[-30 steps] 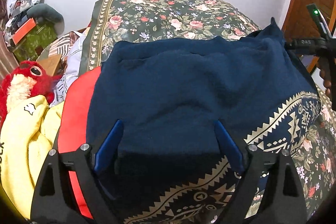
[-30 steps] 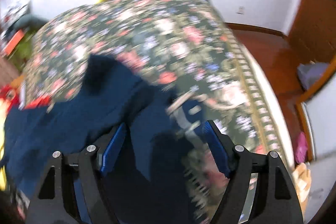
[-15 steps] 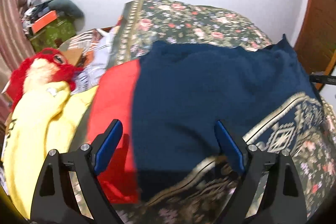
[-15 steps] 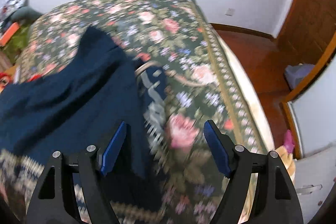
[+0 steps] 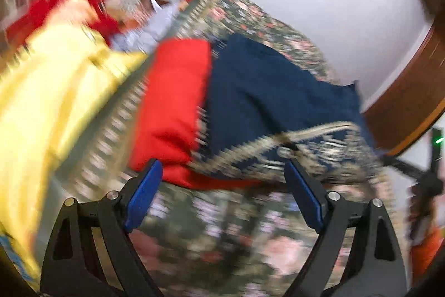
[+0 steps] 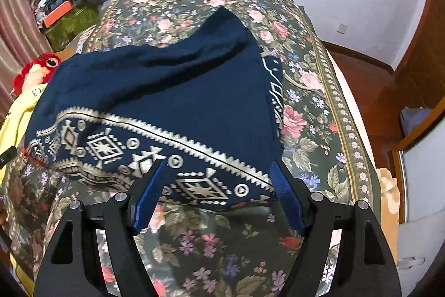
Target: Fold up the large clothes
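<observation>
We note the navy sweater [image 6: 178, 99] lying folded on the floral bedspread [image 6: 311, 130], patterned band toward us, over a red garment [image 5: 175, 107]. Left gripper [image 5: 225, 194] and right gripper [image 6: 217, 194] both have jaws spread apart, holding nothing, at the sweater's near edge

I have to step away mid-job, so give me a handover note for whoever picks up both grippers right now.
Left gripper: jaws open, empty, hovering short of the near edge of the clothes; its view is motion-blurred.
Right gripper: jaws open, empty, at the patterned hem of the navy sweater.
The sweater lies folded on the floral bedspread, partly over a red garment. A yellow garment lies unfolded to the left.
Done: navy sweater folded over.
Left: possibly another fold or tidying, then likely the yellow piece.
</observation>
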`<state>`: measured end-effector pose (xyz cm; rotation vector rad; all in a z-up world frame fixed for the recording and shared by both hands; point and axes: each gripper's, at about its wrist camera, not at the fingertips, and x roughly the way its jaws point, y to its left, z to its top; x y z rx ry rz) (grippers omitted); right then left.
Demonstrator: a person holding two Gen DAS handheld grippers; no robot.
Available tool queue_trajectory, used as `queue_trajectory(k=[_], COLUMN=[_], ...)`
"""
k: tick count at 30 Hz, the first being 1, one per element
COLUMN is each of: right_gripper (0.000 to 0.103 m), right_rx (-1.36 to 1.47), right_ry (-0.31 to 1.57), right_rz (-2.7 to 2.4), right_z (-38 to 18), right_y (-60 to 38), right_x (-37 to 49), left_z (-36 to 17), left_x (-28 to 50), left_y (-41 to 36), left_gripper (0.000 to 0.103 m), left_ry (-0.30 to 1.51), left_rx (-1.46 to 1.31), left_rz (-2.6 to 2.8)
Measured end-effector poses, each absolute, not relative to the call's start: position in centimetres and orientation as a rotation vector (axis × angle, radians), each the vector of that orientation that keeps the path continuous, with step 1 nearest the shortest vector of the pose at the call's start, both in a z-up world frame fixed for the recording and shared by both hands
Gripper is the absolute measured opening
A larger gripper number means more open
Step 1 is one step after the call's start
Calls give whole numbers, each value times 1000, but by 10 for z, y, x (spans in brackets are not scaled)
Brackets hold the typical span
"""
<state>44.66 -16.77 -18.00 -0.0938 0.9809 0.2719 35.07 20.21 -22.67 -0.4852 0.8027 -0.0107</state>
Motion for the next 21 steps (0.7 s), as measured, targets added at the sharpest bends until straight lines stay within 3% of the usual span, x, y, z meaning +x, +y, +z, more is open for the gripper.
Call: queue_trajectory(k=[10, 21], right_gripper=[73, 73], right_rx=[-112, -162], right_ry=[969, 994], right_rz=[321, 315], right_z=[-175, -191], right_y=[-148, -144], right_x=[432, 427], left_z=[-283, -247], left_x=[369, 379], left_y=[208, 227], left_gripper=[83, 75], left_ry=[860, 673], left_rx=[-921, -1014], left_rz=[-175, -250])
